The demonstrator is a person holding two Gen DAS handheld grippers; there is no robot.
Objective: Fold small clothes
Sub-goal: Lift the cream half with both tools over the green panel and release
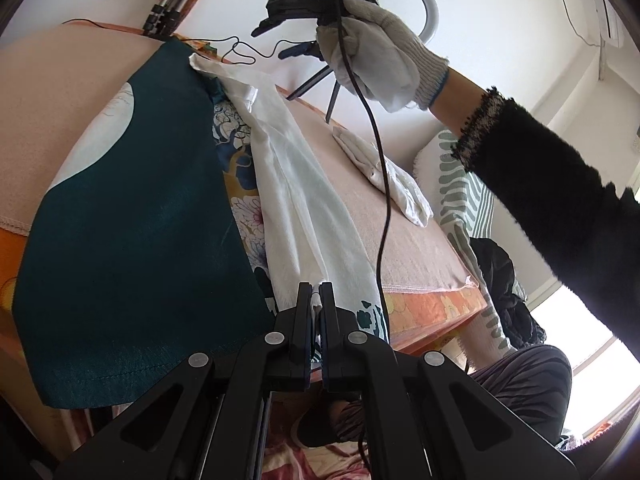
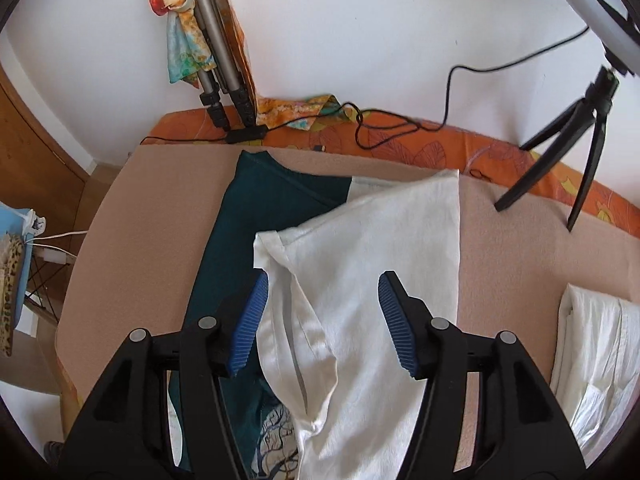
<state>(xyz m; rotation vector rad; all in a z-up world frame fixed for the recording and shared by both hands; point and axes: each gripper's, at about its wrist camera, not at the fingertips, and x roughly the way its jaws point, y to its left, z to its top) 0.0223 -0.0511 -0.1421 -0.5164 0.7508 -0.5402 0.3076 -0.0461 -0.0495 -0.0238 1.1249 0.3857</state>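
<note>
The white shirt (image 2: 360, 264) is soft, wrinkly cloth, the blanket (image 2: 152, 216) looks fuzzy and matt, and the gripper pads (image 2: 248, 320) are bumpy blue rubber on black plastic.

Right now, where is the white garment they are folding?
The white garment lies on the beige blanket, draped over the dark teal shirt. The left gripper pinches its near edge; the right gripper hovers open above it.

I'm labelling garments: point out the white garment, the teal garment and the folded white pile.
white garment (image 2: 384, 240), right wrist view, flat middle
teal garment (image 1: 140, 220), left wrist view, plain middle
folded white pile (image 2: 596, 360), right wrist view, top
</note>
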